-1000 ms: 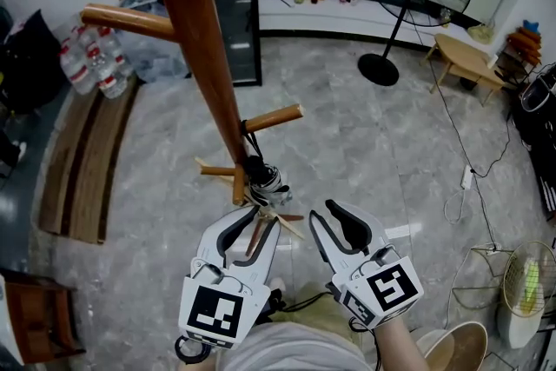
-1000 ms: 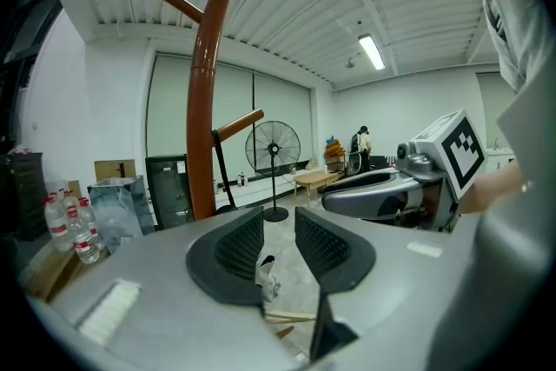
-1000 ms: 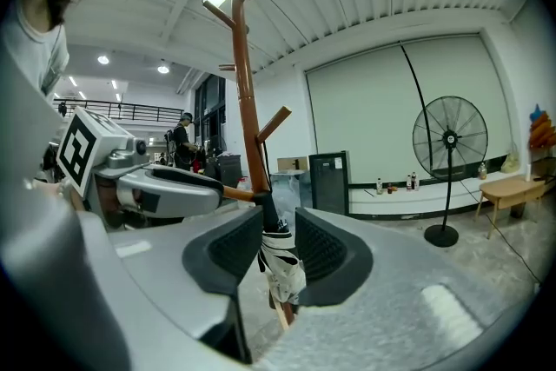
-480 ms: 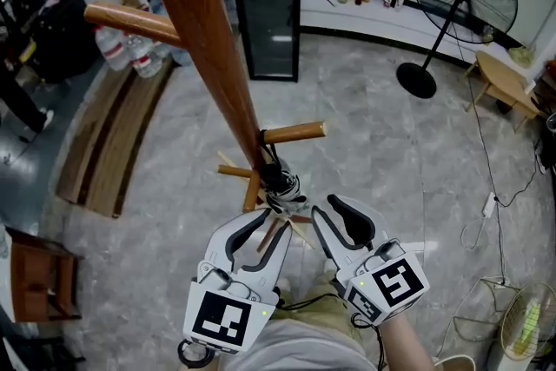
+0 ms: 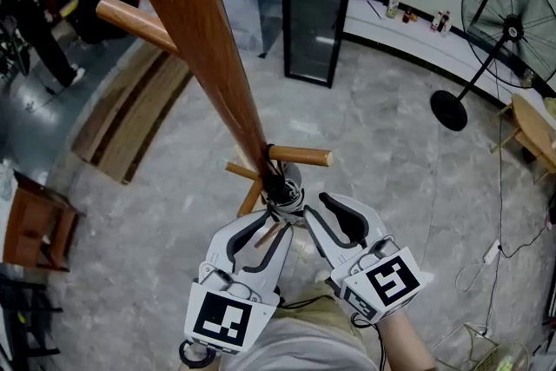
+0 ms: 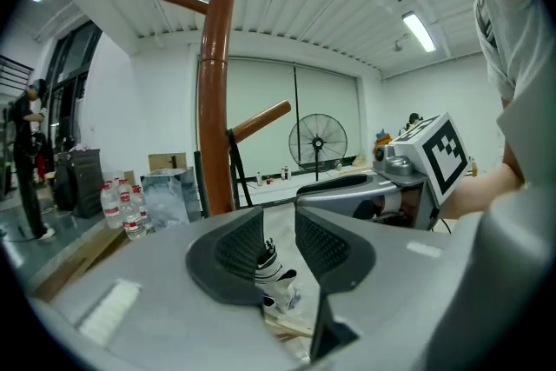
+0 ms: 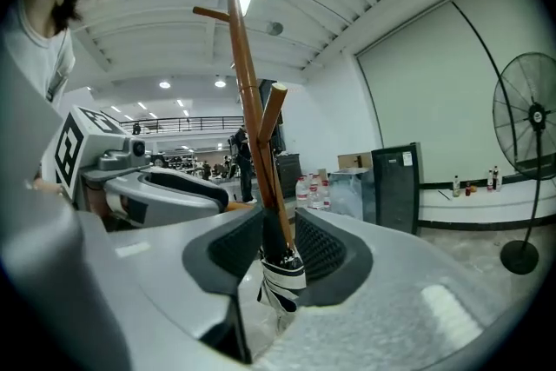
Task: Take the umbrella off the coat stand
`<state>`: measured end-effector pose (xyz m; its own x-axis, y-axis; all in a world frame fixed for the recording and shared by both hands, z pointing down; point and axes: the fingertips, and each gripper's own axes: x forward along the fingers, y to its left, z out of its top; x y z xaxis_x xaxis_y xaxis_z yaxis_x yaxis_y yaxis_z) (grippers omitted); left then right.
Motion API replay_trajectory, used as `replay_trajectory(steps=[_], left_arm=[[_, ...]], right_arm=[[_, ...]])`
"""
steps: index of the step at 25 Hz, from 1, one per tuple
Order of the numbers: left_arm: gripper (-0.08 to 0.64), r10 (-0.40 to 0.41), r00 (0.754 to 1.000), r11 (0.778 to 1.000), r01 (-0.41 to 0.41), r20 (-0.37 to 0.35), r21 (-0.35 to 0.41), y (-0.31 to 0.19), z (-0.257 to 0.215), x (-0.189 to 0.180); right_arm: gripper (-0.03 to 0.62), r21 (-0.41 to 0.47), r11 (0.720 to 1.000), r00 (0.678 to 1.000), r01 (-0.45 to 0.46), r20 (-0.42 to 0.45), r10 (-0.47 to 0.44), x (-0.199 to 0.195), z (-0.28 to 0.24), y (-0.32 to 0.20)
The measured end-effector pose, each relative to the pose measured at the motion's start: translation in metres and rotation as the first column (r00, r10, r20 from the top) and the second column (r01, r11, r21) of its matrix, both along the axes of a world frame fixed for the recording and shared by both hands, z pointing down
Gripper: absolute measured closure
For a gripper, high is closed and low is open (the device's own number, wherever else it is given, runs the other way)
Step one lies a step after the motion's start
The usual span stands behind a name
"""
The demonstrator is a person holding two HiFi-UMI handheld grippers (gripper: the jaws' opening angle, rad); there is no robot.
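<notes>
Hovering both claws just near of the umbrella (image 5: 283, 189), which hangs at the coat stand's (image 5: 200, 39) low peg (image 5: 300, 156).
My right gripper (image 5: 314, 206) has its jaws apart, the umbrella framed in their gap; my left gripper (image 5: 271, 223) gapes too.

Grey marbled floor (image 5: 391, 152) throughout; a black glass-door cabinet (image 5: 317, 9) stands top centre, a pedestal fan (image 5: 512, 13) upper right, wooden planks (image 5: 130, 104) at left.
</notes>
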<state>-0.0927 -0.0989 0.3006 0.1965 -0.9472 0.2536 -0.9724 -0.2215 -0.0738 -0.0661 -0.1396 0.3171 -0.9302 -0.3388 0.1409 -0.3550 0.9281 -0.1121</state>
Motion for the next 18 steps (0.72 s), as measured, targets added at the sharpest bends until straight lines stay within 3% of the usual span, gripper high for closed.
replay_trajectory(steps=[6,12,18], left_arm=[[0.448,-0.141,0.990,0.990,0.141,-0.026,0.010,-0.007,-0.002,-0.004],[0.448,-0.275,0.961,0.961,0.275,-0.022,0.018,-0.008,-0.003,-0.010],[0.448,-0.357,0.934,0.934,0.358,-0.015,0.018,-0.011,-0.001,-0.013]], right_arm=[[0.480,0.014,0.992,0.992,0.125,-0.006,-0.125,-0.005,-0.003,-0.010],[0.480,0.047,0.969,0.970,0.244,-0.010,-0.244,-0.013,-0.007,-0.015],[0.496,0.052,0.942,0.943,0.332,0.010,-0.333,-0.025,-0.013,-0.023]])
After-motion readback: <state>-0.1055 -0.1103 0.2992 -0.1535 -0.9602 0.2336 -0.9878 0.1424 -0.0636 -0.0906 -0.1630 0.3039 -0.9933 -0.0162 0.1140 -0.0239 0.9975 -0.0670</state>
